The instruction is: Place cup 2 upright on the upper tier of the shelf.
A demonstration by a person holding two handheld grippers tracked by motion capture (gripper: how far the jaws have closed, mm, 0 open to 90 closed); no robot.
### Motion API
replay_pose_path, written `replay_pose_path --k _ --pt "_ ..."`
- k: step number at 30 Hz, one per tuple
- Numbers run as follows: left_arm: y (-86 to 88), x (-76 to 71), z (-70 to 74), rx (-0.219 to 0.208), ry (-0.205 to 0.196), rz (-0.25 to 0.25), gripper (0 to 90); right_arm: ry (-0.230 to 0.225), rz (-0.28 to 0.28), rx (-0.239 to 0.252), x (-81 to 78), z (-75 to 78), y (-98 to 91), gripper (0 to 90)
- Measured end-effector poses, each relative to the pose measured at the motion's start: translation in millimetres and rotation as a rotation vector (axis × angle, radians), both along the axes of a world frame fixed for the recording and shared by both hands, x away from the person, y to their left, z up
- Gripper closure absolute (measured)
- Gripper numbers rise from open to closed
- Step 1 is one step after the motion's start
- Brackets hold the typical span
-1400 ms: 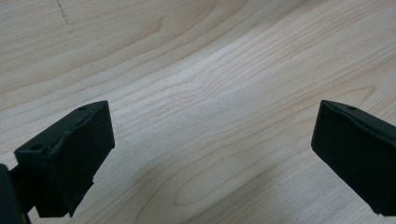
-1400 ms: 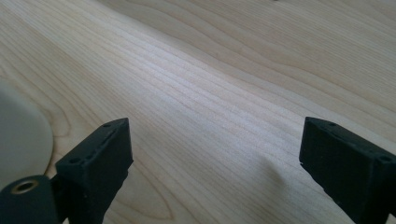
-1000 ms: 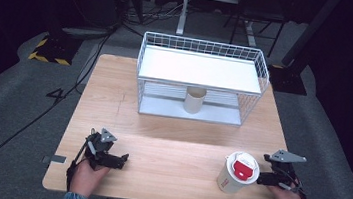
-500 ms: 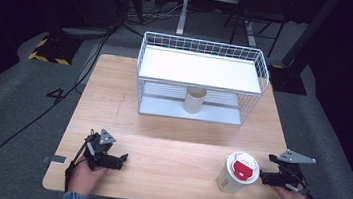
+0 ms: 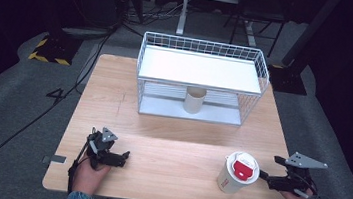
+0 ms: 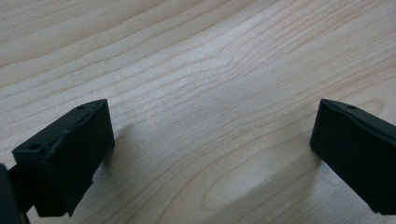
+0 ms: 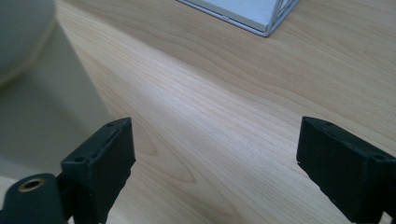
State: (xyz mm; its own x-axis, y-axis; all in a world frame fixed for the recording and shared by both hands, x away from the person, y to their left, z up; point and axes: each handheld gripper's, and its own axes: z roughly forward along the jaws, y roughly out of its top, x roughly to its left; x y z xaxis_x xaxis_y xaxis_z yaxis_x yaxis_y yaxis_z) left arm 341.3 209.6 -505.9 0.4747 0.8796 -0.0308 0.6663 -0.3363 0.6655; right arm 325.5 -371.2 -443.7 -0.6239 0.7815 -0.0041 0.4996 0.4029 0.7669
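A paper cup with a white lid and red label (image 5: 237, 173) stands near the table's front right. Just right of it, my right gripper (image 5: 263, 177) points at the cup with a small gap between them. In the right gripper view my right gripper (image 7: 215, 144) is open over bare wood, and the cup (image 7: 18, 37) is a pale blur at the upper left. My left gripper (image 5: 122, 157) rests at the front left. The left gripper view has my left gripper (image 6: 212, 135) open, with nothing between the jaws but the wooden tabletop (image 6: 210, 70).
A white wire rack (image 5: 203, 70) with a flat white top stands at the back of the table (image 5: 169, 144), and a plain tan cup (image 5: 194, 100) sits on its lower level. The rack's corner (image 7: 252, 14) shows in the right gripper view. Dark floor and cables surround the table.
My right gripper has drawn back to the right, away from the lidded cup. The left gripper and the cups have not moved.
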Motion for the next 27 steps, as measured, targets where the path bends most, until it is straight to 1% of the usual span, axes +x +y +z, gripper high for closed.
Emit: replay_pose_path --k 4,5,6,7,8,9,10,11,12,13,14,15,19,22,27 --pt "0.0 0.0 0.0 0.000 0.000 0.000 0.1 -0.010 0.018 0.002 -7.9 4.6 1.3 8.6" --pt "0.0 0.0 -0.1 -0.001 0.000 -0.001 0.2 -0.017 0.021 0.001 -13.3 7.8 3.0 5.3" --pt "0.0 0.0 -0.1 -0.001 0.000 -0.001 0.2 -0.017 0.021 0.001 -13.3 7.8 3.0 5.3" --pt "0.2 0.0 0.1 0.003 0.000 -0.002 0.2 -0.026 0.027 0.000 -17.8 10.7 4.7 1.5" --pt "0.2 0.0 0.1 0.003 0.000 -0.002 0.2 -0.026 0.027 0.000 -17.8 10.7 4.7 1.5" --pt "0.0 -0.1 0.0 0.001 -0.001 0.000 0.2 -0.030 0.041 0.003 -23.4 14.5 7.2 0.1" --pt "0.0 -0.1 0.0 0.001 -0.001 0.000 0.2 -0.030 0.041 0.003 -23.4 14.5 7.2 0.1" --pt "0.0 -0.1 0.0 0.001 -0.001 0.000 0.2 -0.037 0.057 0.012 -28.5 17.4 9.9 0.0" --pt "0.0 -0.1 0.0 0.001 -0.001 0.000 0.2 -0.037 0.057 0.012 -28.5 17.4 9.9 0.0" --pt "0.2 -0.1 0.1 0.003 0.000 -0.002 0.2 -0.044 0.071 0.020 -33.3 20.2 13.1 0.0" --pt "0.2 -0.1 0.1 0.003 0.000 -0.002 0.2 -0.044 0.071 0.020 -33.3 20.2 13.1 0.0" --pt "0.2 -0.1 0.1 0.003 0.000 -0.001 0.2 -0.050 0.084 0.028 -37.7 22.9 16.2 0.0" --pt "0.2 -0.1 0.1 0.003 0.000 -0.001 0.2 -0.057 0.094 0.041 -42.9 26.1 20.3 0.0" --pt "0.2 -0.1 0.1 0.003 0.000 -0.001 0.2 -0.055 0.116 0.057 -47.4 28.5 26.1 0.0" --pt "0.0 -0.1 0.0 0.001 -0.001 0.000 0.2 -0.043 0.161 0.076 -49.6 26.2 37.0 0.0"
